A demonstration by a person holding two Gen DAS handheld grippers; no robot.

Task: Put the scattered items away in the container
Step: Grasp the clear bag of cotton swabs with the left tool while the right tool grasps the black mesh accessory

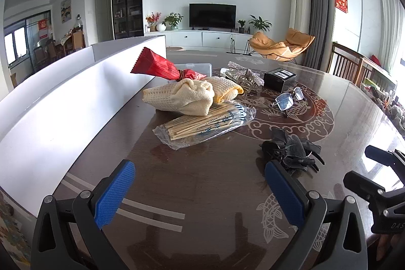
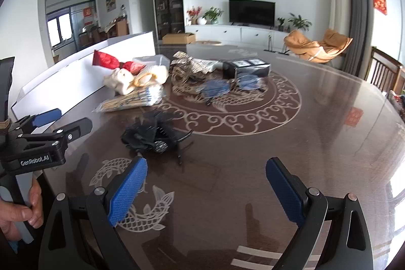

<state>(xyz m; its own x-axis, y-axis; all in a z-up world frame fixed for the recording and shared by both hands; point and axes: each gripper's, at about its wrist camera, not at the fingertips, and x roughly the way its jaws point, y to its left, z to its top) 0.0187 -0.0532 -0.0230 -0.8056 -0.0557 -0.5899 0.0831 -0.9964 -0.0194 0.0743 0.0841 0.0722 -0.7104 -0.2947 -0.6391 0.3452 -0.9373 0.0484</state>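
Along the table's left edge stands the white box (image 1: pixel 63 103), its inside hidden from both cameras. Beside its wall a red snack packet (image 1: pixel 154 65) leans with its crimped end up, over a cream knitted cloth (image 1: pixel 187 98). A bag of bamboo chopsticks (image 1: pixel 202 125) lies with its long axis running from near left to far right. Further right are eyeglasses (image 1: pixel 288 99), a black box (image 1: pixel 278 79) and a black hair clip (image 1: pixel 291 151). The left gripper (image 1: pixel 200 191) and right gripper (image 2: pixel 206 190) both gape wide, holding nothing, above the dark table (image 1: pixel 202 184).
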